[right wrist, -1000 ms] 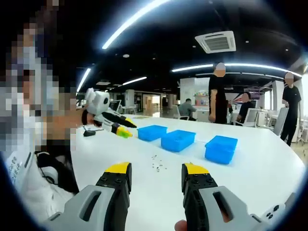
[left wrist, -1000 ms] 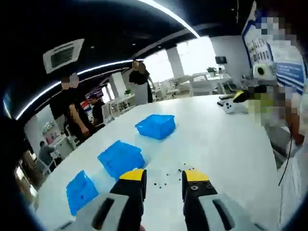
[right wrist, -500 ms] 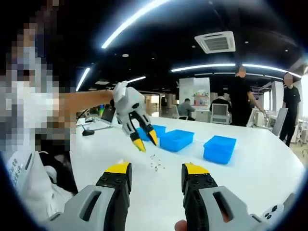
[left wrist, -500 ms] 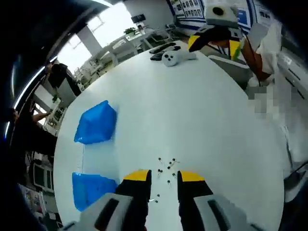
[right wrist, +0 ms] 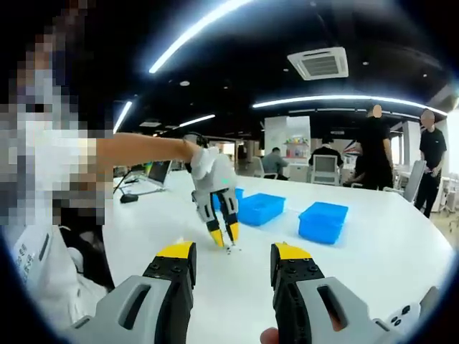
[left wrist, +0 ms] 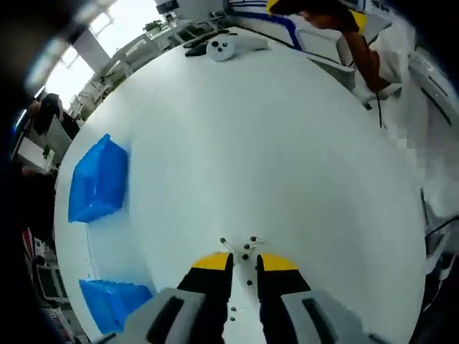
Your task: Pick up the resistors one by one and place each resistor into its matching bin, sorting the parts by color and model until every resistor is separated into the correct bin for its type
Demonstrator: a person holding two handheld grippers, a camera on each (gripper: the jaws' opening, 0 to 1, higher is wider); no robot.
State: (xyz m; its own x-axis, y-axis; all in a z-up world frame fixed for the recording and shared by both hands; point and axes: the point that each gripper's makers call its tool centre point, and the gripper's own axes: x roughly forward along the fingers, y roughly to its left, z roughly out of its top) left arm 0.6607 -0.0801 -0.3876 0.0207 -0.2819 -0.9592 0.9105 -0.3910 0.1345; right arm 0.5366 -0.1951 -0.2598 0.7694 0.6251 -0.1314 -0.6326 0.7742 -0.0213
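Yellow-tipped left tongs (right wrist: 224, 237) nearly closed over scattered resistors (left wrist: 244, 252).

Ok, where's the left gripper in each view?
Left gripper view: the left gripper is at bottom centre, its jaws rising over the resistors.
Right gripper view: it is at centre, tips pointing down, in front of the blue bins.
Shared landmark: the blue bins, which lie along the left edge in the left gripper view.
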